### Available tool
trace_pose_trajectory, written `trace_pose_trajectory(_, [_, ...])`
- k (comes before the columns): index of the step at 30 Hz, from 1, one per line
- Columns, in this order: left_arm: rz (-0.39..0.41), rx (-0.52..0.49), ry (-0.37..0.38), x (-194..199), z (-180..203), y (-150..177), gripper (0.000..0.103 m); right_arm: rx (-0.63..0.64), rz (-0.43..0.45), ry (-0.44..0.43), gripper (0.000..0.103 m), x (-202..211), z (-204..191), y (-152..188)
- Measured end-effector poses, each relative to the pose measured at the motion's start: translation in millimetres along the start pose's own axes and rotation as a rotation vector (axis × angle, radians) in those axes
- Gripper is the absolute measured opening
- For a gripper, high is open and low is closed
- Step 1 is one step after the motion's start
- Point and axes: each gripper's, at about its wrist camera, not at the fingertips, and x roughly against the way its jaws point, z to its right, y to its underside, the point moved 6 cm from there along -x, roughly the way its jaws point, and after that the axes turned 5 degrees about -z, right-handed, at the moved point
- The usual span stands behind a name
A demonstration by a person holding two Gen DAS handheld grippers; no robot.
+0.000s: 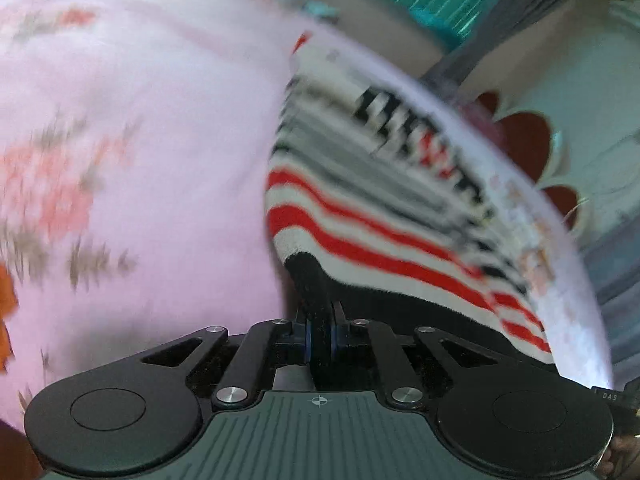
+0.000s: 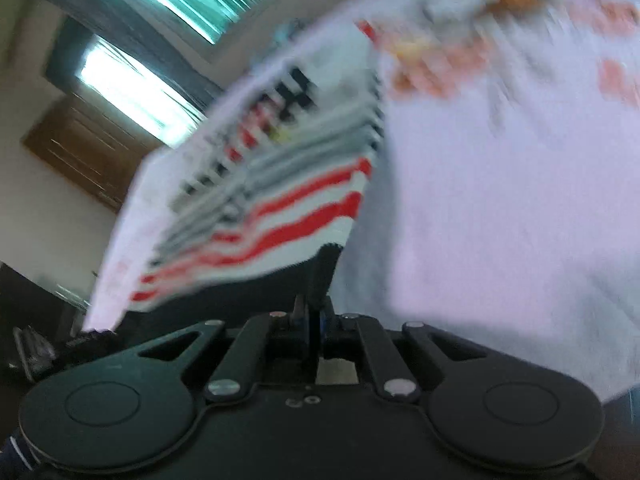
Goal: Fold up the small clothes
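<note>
A small knitted garment (image 1: 360,232) with red, white, grey and black stripes and a black hem lies on a pink flowered sheet (image 1: 140,140). Both views are blurred. My left gripper (image 1: 320,300) is shut on the near left corner of the black hem, and the cloth rises from between its fingers. In the right wrist view the same garment (image 2: 288,200) spreads to the left over the sheet (image 2: 500,200). There my right gripper (image 2: 316,288) is shut on the hem's near right corner. The fingertips of both grippers are hidden in the black cloth.
The sheet's edge (image 1: 560,264) drops off just past the garment's far side. Beyond it are bright windows (image 2: 132,84), a brown wooden panel (image 2: 88,152) and a red scalloped shape (image 1: 528,144). A hand shows at the lower right corner (image 1: 624,456).
</note>
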Motion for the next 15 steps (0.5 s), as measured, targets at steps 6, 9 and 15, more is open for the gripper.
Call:
trace_pose_trajectory(6, [0.072,0.097,0.072,11,5,-12,0.007,0.001,0.083,-0.078,0.005,20,-16,-16])
trace_pose_trajectory(9, [0.140,0.132,0.131,32,11,-34,0.007,0.035,0.129,-0.100,0.005,31,-35,-44])
trace_pose_trajectory(15, [0.207,0.071,0.199,46,45,-116,0.007,0.068,0.213,-0.123,0.005,40,-68,-127])
